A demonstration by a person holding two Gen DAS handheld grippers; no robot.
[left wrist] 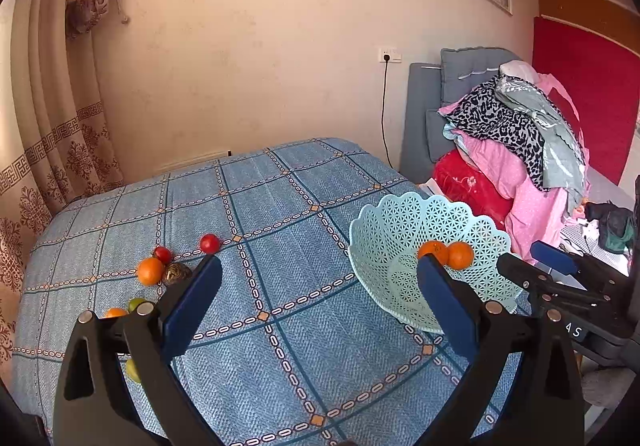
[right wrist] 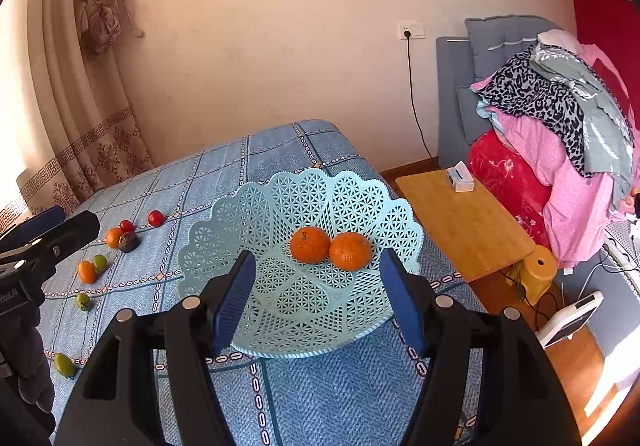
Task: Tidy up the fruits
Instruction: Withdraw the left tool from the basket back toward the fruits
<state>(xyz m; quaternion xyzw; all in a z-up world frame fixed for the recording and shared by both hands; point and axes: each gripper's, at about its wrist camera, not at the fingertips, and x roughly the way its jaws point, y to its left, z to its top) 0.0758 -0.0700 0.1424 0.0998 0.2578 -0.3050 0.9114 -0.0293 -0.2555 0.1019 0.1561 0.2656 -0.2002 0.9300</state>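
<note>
Two oranges (right wrist: 330,249) lie in the basket (right wrist: 224,230), just beyond the right gripper (right wrist: 320,300). Both grippers gape wide, empty; the left gripper (left wrist: 316,296) hovers over bare cloth (left wrist: 280,346).

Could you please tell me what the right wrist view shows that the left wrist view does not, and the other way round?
Only the right wrist view shows the wooden side table with a small white box on it, and the right gripper head-on, open and empty.

Only the left wrist view shows the left gripper head-on, open and empty.

Both show the light blue basket holding two oranges, loose fruit on the blue checked cloth, the curtain and the pile of clothes.
</note>
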